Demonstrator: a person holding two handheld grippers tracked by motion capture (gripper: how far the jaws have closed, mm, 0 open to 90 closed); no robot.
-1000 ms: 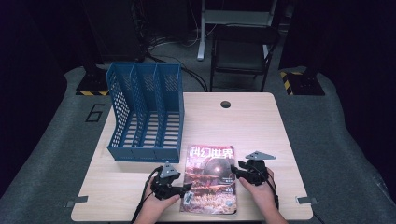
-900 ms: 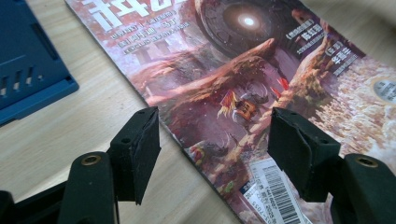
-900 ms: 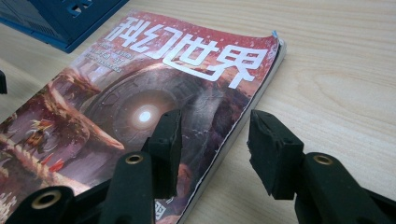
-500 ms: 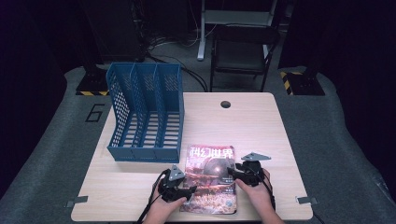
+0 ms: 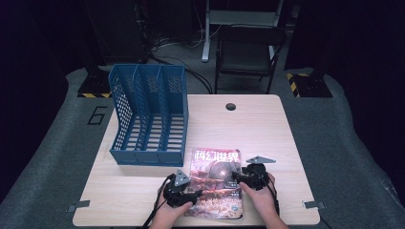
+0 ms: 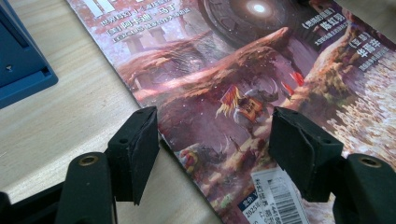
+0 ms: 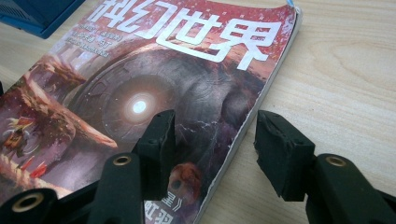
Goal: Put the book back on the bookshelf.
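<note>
One magazine with a red science-fiction cover lies flat at the lower middle of the high view, on the near part of the worktop. One blue three-compartment file rack stands to its upper left, well apart from both grippers. Two hands come in from the bottom edge, one at each side of the magazine. The left gripper sits low at the magazine's left edge; in the left gripper view its jaws stand wide, one over the bare wood, the other over the cover near the barcode label, neither pressing. The right gripper rests at the right edge; its jaws have just been opening and now straddle that edge, one over the cover, one over the wood, gripping nothing.
</note>
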